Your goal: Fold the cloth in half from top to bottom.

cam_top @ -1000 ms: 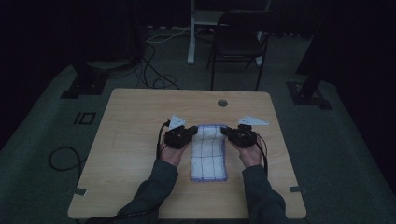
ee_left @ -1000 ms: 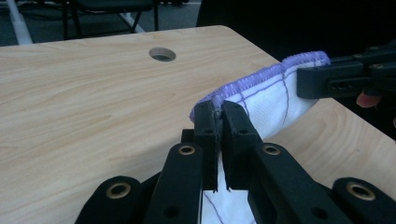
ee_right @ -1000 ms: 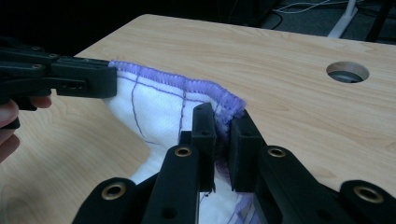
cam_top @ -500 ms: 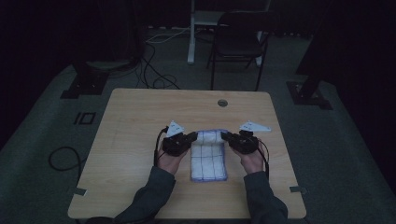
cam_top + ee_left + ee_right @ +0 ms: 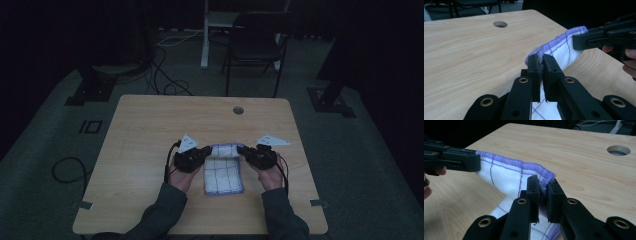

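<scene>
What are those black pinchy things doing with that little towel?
A person at a wooden table holds a hand-held gripper in each hand. The left hand-held gripper and the right hand-held gripper each pinch a far corner of a white cloth with purple lines, lifting that edge while the rest lies flat on the table.

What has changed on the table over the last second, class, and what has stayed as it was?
Both grippers, the left gripper and the right gripper, have come back toward the person, drawing the far edge of the cloth with them, lifted and folding over. Each is shut on a far corner. The near part of the cloth lies flat in the same spot, and the table is unchanged.
</scene>
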